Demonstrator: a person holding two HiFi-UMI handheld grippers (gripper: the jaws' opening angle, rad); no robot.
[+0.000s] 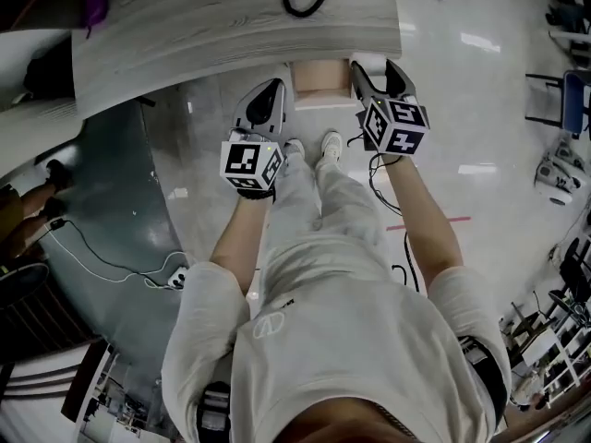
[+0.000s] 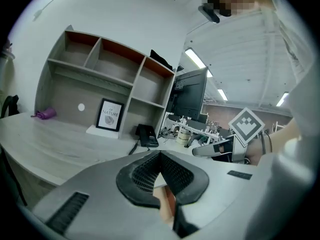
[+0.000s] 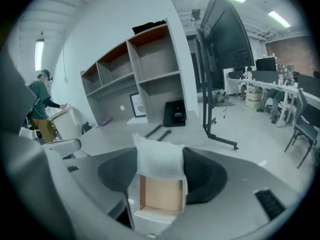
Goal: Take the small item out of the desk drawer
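In the right gripper view my right gripper [image 3: 160, 165] is shut on a small white packet-like item [image 3: 157, 156], which sits upright between the dark pads. Straight below it is the open desk drawer [image 3: 160, 196], showing a bare wooden bottom. From the head view the drawer [image 1: 319, 74] sticks out from under the grey wood-grain desk [image 1: 231, 17]. Both grippers hover in front of it: my right gripper [image 1: 377, 74] over its right side, my left gripper [image 1: 270, 90] by its left side. The pads of my left gripper [image 2: 160, 156] meet at the tips with nothing between them.
On the desk stand a shelf unit [image 2: 100, 74], a framed print [image 2: 110, 115], a black phone [image 2: 146, 135] and a purple object [image 1: 92, 7]. A large monitor on a stand [image 3: 225, 34] is to the right. Cables [image 1: 120, 266] lie on the floor at left. Another person [image 3: 42, 104] stands far left.
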